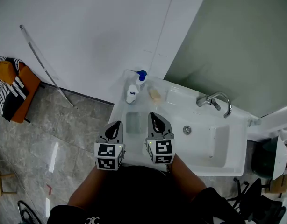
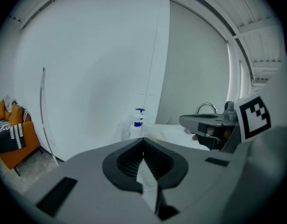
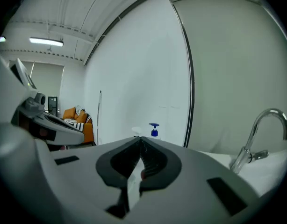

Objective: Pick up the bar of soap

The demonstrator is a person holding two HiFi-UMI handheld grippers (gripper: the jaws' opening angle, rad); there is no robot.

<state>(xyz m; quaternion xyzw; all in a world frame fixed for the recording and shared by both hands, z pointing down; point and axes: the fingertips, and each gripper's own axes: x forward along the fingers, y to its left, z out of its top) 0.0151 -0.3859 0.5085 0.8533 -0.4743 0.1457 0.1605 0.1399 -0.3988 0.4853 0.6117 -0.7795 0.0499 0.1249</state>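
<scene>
The bar of soap (image 1: 155,94) lies on the white sink's (image 1: 237,146) back left ledge, just beside a small white bottle (image 1: 132,94) and a blue-topped pump bottle (image 1: 141,77). The right gripper (image 1: 155,119) and left gripper (image 1: 117,127) hover near the front rim, both with jaws pressed together and empty. Best, I judge: spread the right jaws first, come in from the basin side, and pinch the bar's long edges.

No legible text, seemingly (pump bottle (image 1: 141,77) too small).
</scene>
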